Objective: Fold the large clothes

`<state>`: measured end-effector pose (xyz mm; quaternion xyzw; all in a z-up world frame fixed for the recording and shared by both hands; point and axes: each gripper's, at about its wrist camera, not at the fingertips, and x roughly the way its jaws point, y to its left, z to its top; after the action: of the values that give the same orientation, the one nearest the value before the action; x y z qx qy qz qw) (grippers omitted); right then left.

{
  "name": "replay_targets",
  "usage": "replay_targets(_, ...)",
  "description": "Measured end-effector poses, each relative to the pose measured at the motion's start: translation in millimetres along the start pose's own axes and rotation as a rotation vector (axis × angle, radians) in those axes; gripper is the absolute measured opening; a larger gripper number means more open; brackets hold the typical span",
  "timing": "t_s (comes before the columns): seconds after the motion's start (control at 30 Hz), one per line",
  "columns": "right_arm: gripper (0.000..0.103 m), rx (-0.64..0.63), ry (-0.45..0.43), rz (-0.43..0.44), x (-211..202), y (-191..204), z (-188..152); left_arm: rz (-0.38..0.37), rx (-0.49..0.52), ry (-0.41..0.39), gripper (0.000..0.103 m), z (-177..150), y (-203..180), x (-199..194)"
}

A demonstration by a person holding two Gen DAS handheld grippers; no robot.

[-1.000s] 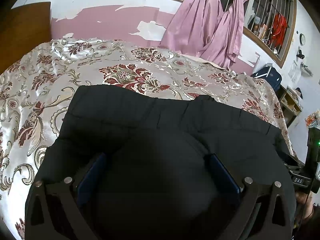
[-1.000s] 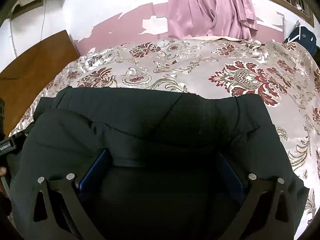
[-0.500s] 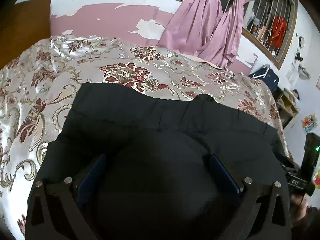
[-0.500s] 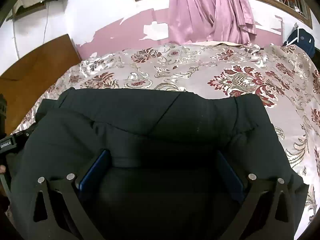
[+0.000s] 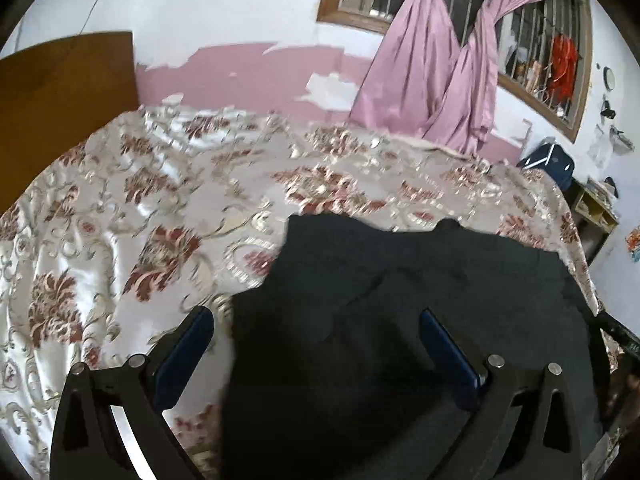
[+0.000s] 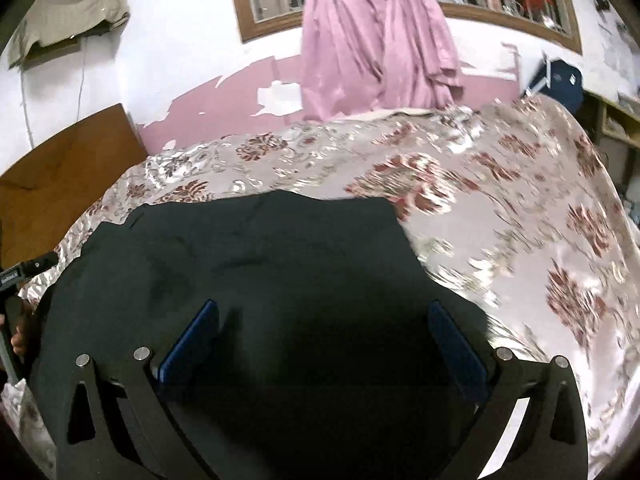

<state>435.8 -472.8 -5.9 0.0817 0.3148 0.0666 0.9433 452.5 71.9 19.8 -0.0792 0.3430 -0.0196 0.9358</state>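
Observation:
A large black garment (image 5: 400, 280) lies folded flat on the floral bedspread (image 5: 120, 220). My left gripper (image 5: 316, 332) hovers open over the garment's left edge, with its left blue pad (image 5: 188, 348) above bare bedspread and its right pad above the cloth. In the right wrist view the same garment (image 6: 260, 248) fills the lower middle. My right gripper (image 6: 324, 320) is open above its right part, both blue pads (image 6: 456, 348) spread wide with nothing clamped. The left gripper's handle (image 6: 12, 276), with a hand below it, shows at the left edge.
The satin bedspread (image 6: 520, 220) stretches beyond the garment on both sides. A wooden headboard (image 5: 60, 100) stands at the left. Pink curtains (image 5: 432, 72) hang at the barred window behind. A dark blue bag (image 5: 548, 160) and a shelf (image 5: 596, 212) sit at the far right.
Both grippers have pulled back and apart from the garment: the left one to the left, the right one to the right. The cloth bulge between the fingers is gone and the garment lies flatter.

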Motion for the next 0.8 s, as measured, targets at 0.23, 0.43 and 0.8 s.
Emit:
replay_targets(0.23,0.102,0.259,0.068,0.023,2.0,-67.9,-23.3,-0.061,-0.125,0.153,0.103,-18.6,37.8,30.3)
replay_targets(0.43,0.102,0.379,0.137,0.116,35.9,-91.2,-50.3,-0.225,-0.265,0.26,0.103,-35.3,58.6,57.9)
replay_targets(0.8,0.102,0.361,0.032,0.177,37.1,-90.0,-67.6,-0.275,-0.279,0.204,0.103,-50.7,59.1,58.0)
